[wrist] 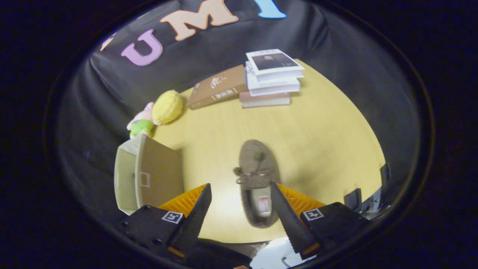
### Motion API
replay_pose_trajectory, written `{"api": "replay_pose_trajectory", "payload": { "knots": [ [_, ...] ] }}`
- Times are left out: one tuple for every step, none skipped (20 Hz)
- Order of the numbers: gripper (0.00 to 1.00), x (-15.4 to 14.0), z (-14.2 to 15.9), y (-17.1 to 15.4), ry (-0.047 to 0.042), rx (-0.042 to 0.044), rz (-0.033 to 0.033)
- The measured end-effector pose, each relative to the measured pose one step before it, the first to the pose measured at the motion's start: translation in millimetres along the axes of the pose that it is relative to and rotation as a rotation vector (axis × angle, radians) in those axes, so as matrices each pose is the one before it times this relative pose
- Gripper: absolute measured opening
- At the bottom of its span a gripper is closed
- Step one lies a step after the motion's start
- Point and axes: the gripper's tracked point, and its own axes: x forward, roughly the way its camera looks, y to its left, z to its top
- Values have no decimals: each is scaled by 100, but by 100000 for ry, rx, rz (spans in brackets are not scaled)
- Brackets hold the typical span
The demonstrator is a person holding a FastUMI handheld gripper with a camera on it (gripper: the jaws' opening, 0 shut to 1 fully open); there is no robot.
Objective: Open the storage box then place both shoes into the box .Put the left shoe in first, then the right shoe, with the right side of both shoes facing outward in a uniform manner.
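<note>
Gripper [241,203] spread wide, holding nothing, above brown moccasin [257,179].
Yellow wood tabletop [317,142]: open beige storage box [147,173] left, book stack [272,78] and plush toy [157,114] beyond.

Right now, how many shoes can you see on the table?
1. The brown shoe lies on the table between the open gripper fingers, nearer the right one. The second may already sit inside the box, hidden.

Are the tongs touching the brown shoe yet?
Cannot tell. In the gripper view the open tongs straddle the shoe; one finger overlaps its heel edge, but height above it is unclear.
</note>
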Motion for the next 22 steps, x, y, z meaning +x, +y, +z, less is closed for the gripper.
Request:
{"api": "replay_pose_trajectory", "payload": {
  "knots": [
    [99,765,-784,-1010,3199,586,-810],
    [99,843,-779,-822,3690,453,-739],
    [99,860,-675,-748,2937,-389,-855],
    [99,788,-590,-819,2764,-1347,-2023],
    [95,910,-632,-781,2315,-1901,-1908],
    [92,700,-408,-375,1915,-1801,-998],
    [89,755,-272,-360,1735,-623,-1282],
    [85,712,-121,-368,1391,-503,-1386],
    [82,444,-35,-406,422,-710,-1895],
    [76,490,63,-296,254,-1186,-1810],
    [71,305,1,-174,439,-1277,-1423],
    [65,162,-136,-75,566,-702,-801],
    [60,53,-48,62,560,-371,-55],
    [55,62,-30,-61,420,-608,-530],
    [49,37,-41,-76,203,165,-702],
    [44,125,-105,13,387,-367,-320],
    [38,221,-220,239,893,-275,1012],
    [33,-159,-211,502,1617,1950,1393],
    [27,277,-125,65,897,1213,-943],
    [22,30,-42,-65,326,-371,-1407],
    [16,17,-59,80,210,-651,-717],
    [16,-44,15,-120,-79,-113,-1143]
  ]
}}
